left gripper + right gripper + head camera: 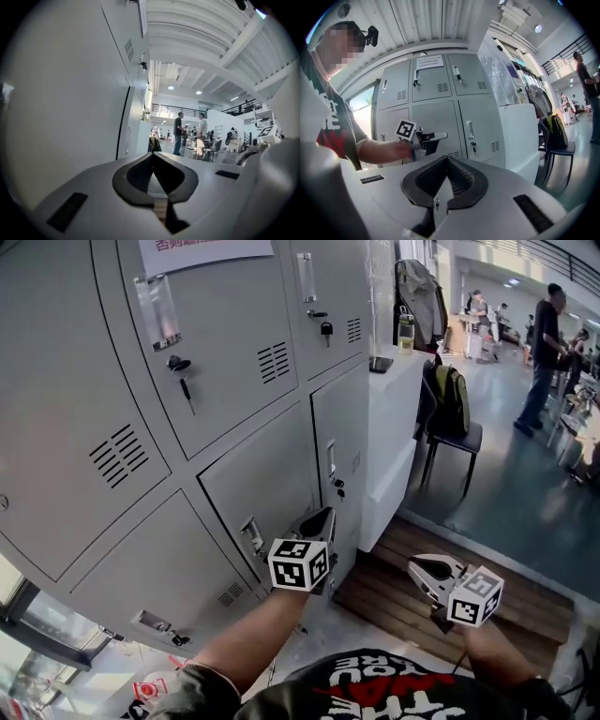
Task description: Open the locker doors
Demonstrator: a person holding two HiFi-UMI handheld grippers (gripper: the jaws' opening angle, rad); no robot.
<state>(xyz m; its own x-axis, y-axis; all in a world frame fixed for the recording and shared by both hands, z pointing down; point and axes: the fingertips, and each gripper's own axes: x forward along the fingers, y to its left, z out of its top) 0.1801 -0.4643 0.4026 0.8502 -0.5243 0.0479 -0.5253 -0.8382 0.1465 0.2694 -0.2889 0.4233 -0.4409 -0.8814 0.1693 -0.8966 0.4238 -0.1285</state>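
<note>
approach is judged the step in hand: locker doors (234,343) are seen shut, left gripper (322,516) beside a lower door, right gripper (419,568) well back, both with jaws together on nothing, so a handle (251,538) must next be hooked.

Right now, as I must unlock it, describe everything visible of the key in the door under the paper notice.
The key sits in the shut grey metal door, below a clear label holder and left of the vent slots. It has a dark head, with a slim piece dangling beneath. Nothing else touches it.
</note>
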